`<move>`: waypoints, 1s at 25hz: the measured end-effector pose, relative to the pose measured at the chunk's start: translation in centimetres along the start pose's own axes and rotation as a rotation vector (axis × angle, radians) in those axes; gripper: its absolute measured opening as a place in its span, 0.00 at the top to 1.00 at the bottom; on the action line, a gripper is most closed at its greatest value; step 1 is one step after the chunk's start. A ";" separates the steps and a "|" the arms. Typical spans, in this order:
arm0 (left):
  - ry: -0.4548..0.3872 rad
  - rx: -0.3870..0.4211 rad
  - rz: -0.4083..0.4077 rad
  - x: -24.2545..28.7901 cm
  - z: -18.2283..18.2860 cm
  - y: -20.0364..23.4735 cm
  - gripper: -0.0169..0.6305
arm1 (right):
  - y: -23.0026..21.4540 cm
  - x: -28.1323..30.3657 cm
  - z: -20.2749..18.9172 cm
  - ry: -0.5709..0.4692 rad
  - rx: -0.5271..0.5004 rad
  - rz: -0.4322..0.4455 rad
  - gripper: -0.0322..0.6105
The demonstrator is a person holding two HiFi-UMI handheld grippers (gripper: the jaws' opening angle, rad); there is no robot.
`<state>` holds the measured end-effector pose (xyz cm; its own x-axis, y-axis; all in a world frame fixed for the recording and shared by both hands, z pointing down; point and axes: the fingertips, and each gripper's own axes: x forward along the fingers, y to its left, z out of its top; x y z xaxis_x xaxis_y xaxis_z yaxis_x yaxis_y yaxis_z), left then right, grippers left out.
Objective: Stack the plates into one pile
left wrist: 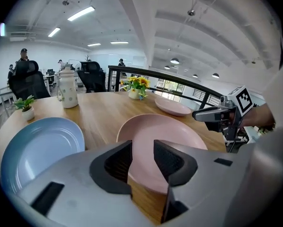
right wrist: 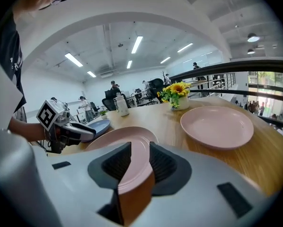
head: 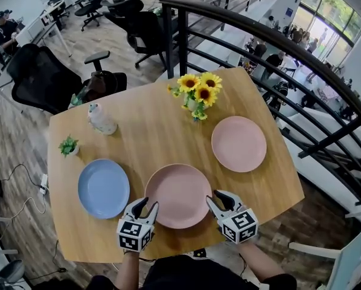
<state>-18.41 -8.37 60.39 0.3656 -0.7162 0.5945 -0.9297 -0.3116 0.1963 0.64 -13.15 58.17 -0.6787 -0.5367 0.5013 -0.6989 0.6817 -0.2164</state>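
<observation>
**3 plates apart on the desk, both grippers open at the middle one**

3 plates are laid singly on the wooden desk (head: 156, 132); none is stacked. A pink plate (head: 178, 195) is placed at the middle of the near edge. A blue plate (head: 104, 188) is set just beside it, toward the left edge, and the 2 are not touching. A second pink plate (head: 239, 144) is seen farther back, close to the right edge and well apart from the other 2.

The left gripper (head: 148, 204) is held at the near-left rim of the middle pink plate. Its 2 jaws are parted by a moderate gap, and nothing is clamped; the plate's rim is seen through the gap, beyond the pads. The right gripper (head: 220, 196) is held at the near-right rim of the same plate. Its jaws are likewise parted, the rim is seen running through the gap, and no grip on it can be made out.

A vase of sunflowers (head: 198, 92) is placed at the far edge. A white bottle (head: 101, 118) is stood toward the far-left corner, and a small potted plant (head: 69, 145) is set at the left edge.
</observation>
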 end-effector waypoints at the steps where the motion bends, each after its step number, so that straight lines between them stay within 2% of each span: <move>1: 0.013 -0.005 0.006 0.1 -0.4 0.2 0.78 | -0.2 0.3 -0.4 0.017 -0.001 -0.005 0.76; 8: 0.059 -0.073 0.033 0.2 -2.5 1.5 0.71 | -1.1 1.7 -3.3 0.115 0.004 -0.046 0.72; 15: 0.090 -0.128 0.008 1.0 -3.8 1.3 0.69 | -1.3 2.5 -5.1 0.177 0.039 -0.055 0.72; 20: 0.086 -0.152 0.014 1.3 -4.2 1.6 0.69 | -1.4 2.9 -5.6 0.196 0.080 -0.060 0.73; 25: 0.068 -0.211 0.017 1.4 -4.5 1.4 0.70 | -1.4 3.0 -6.0 0.207 0.115 -0.071 0.74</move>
<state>-19.43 -6.96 65.00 0.3522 -0.6744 0.6490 -0.9272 -0.1571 0.3400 0.94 -12.72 64.95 -0.5741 -0.4600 0.6774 -0.7725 0.5785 -0.2619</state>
